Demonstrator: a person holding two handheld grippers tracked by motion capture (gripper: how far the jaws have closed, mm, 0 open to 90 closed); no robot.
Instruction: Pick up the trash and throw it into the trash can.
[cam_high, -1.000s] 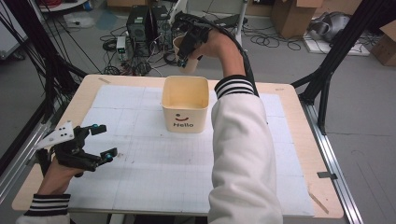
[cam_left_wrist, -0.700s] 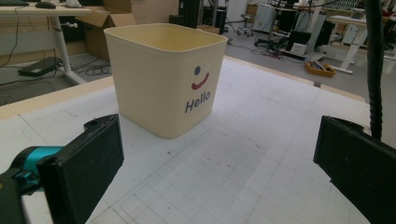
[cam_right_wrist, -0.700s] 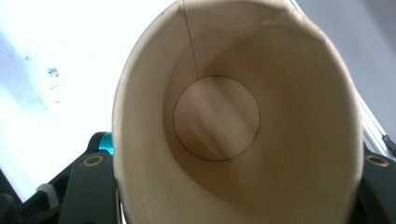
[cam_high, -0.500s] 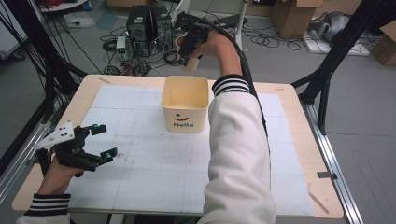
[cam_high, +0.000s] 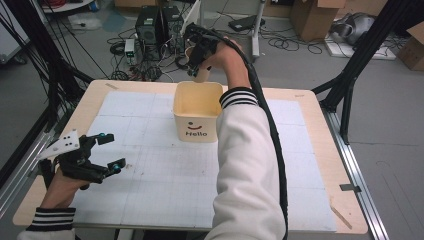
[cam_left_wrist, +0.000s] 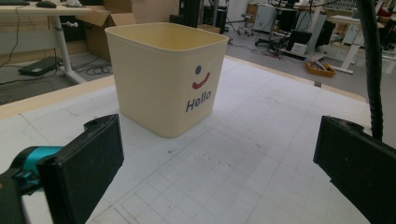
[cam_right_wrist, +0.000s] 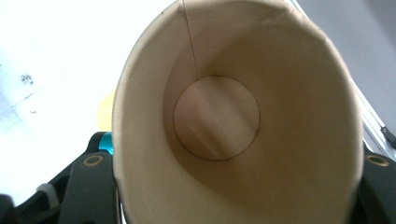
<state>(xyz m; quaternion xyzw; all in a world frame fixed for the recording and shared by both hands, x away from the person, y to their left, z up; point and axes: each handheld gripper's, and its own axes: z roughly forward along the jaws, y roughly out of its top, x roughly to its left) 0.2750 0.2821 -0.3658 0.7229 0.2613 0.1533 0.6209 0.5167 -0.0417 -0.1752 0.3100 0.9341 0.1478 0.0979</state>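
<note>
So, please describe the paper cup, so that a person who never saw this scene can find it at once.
Start at the cream square tub with a smiling face and "Hello", standing on the white gridded mat. Look just above its far rim: the right gripper holds the paper cup there. It is the one small, round, plain tan thing, and it is empty inside.

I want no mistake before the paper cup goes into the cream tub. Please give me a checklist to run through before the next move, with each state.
1. Right gripper shut on the beige paper cup: ok.
2. Cup empty inside: ok, the right gripper view shows a bare bottom.
3. Cup above the far rim of the cream square plastic tub with "Hello" print: ok.
4. Tub upright, mouth open: ok.
5. Tub empty: cannot tell, its floor is partly hidden.
6. Left gripper open, apart from the tub: ok.
</note>
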